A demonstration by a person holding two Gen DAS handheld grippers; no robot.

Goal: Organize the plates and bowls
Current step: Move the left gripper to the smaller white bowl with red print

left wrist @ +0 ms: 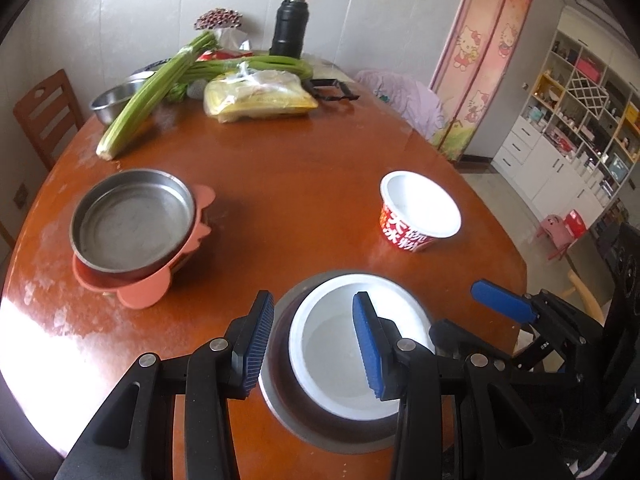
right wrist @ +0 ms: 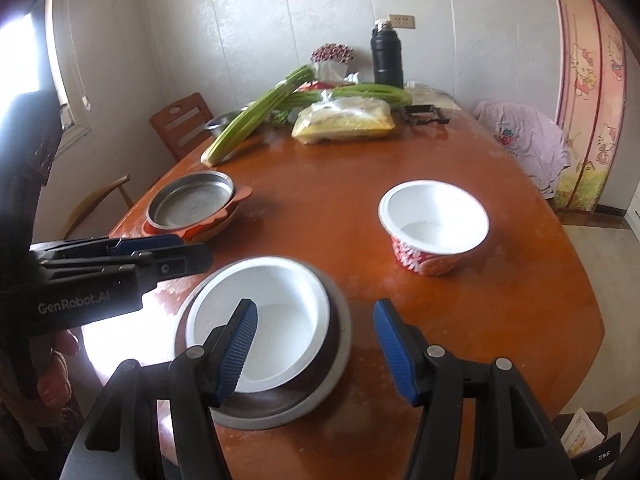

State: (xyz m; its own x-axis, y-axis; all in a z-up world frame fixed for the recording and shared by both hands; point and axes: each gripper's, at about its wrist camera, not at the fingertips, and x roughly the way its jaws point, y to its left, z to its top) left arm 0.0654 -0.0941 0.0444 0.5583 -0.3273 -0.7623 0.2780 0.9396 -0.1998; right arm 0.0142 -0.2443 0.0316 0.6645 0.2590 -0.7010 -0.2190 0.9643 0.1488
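A white bowl (left wrist: 340, 356) sits inside a steel bowl (left wrist: 316, 428) at the table's near edge; both also show in the right wrist view, white bowl (right wrist: 280, 320), steel bowl (right wrist: 320, 392). My left gripper (left wrist: 314, 346) is open, its fingers astride the left rims. My right gripper (right wrist: 316, 350) is open astride the right rims; it shows in the left wrist view (left wrist: 504, 304). A red-and-white paper bowl (left wrist: 418, 210) (right wrist: 434, 224) stands apart to the right. A steel plate (left wrist: 134, 220) (right wrist: 192, 204) lies on orange plates (left wrist: 144, 288) at the left.
At the far end of the brown table (left wrist: 288, 168) lie celery (left wrist: 148, 96), a bagged food packet (left wrist: 260, 96), a steel basin (left wrist: 116, 100) and a black flask (left wrist: 290, 26). Chairs stand at the left (left wrist: 44, 116) and far right (right wrist: 520, 136).
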